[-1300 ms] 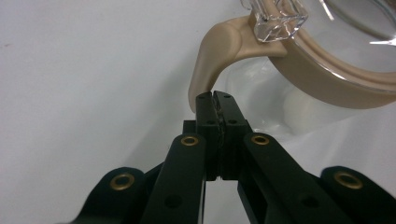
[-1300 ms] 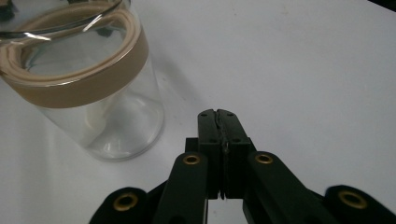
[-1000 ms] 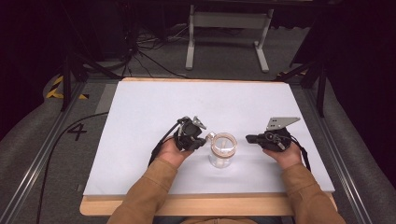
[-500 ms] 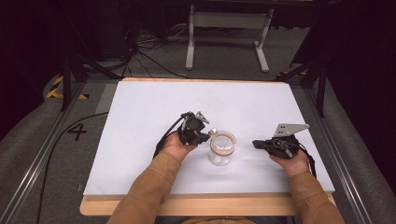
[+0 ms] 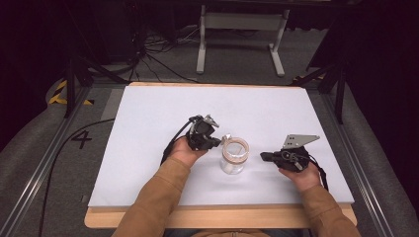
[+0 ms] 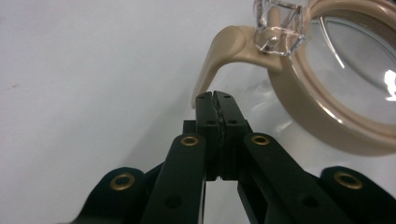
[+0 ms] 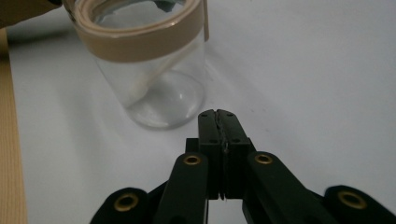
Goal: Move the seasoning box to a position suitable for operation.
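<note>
A clear glass jar [image 5: 233, 157] with a beige ring lid stands upright on the white table [image 5: 148, 163], between my two grippers. My left gripper [image 5: 218, 143] lies just left of it, shut with nothing between its jaws. In the left gripper view the shut tips [image 6: 216, 95] sit right below the lid's beige curved latch [image 6: 224, 46], beside the beige ring [image 6: 327, 126]; whether they touch the latch I cannot tell. My right gripper [image 5: 263, 157] rests on the table a short way right of the jar, also shut and empty. In the right gripper view its tips [image 7: 218, 114] point at the jar's base [image 7: 159, 88], with a gap between.
The table's wooden near edge [image 5: 217, 217] runs below the person's brown sleeves [image 5: 153, 197]. A metal stand [image 5: 237, 29] and cables [image 5: 148, 49] lie on the floor beyond the far edge. Rails run along both sides.
The right gripper has drifted slightly toward the table's near edge. The jar and the left gripper stay where they were.
</note>
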{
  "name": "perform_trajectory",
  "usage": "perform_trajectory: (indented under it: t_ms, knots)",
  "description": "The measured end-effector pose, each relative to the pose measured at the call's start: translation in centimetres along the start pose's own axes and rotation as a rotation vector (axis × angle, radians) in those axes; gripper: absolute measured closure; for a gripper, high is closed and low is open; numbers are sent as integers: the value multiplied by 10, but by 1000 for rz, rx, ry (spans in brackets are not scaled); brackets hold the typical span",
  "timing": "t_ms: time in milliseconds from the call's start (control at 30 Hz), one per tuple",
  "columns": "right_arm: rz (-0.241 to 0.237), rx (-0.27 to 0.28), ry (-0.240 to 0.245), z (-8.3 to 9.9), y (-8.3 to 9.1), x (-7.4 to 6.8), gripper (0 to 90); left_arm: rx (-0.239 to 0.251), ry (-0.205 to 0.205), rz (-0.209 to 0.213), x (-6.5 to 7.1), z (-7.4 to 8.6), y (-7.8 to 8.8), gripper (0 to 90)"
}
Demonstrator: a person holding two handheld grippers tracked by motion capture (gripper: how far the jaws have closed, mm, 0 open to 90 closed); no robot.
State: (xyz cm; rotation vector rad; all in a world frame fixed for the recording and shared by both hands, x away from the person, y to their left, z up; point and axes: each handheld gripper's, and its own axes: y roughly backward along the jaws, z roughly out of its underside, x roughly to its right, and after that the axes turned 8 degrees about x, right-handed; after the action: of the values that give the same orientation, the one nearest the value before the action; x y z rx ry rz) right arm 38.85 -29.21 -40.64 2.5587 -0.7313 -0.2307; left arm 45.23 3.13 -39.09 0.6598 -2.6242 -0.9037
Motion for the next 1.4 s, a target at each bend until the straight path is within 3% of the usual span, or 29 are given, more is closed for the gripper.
perform_trajectory:
  t_ms: [67,100,167,233,400,633,1033,1167,1400]
  knots:
    - [-3,2,-8,-3,-8,-3,894,2,11,-1,-2,1,3,897]
    - [-2,-4,-7,-5,-14,-4,894,38,47,-11,-8,7,11,897]
    - [-3,-12,-4,-6,-20,-6,894,29,58,-15,-11,9,17,896]
    - [-6,-39,12,-5,-35,-8,892,64,81,-29,-14,13,23,896]
    - [-6,-85,31,-3,-48,-8,893,66,89,-51,-17,20,34,896]
    - [-17,-100,9,-3,-49,-9,895,76,102,-54,-18,22,37,896]
    - [-68,-118,60,-8,-57,-29,894,80,106,-49,-21,23,38,896]
    - [-106,-114,76,-9,-62,-37,894,93,117,-48,-22,24,40,896]
    - [-126,-114,84,-9,-63,-38,892,116,118,-36,-22,23,42,896]
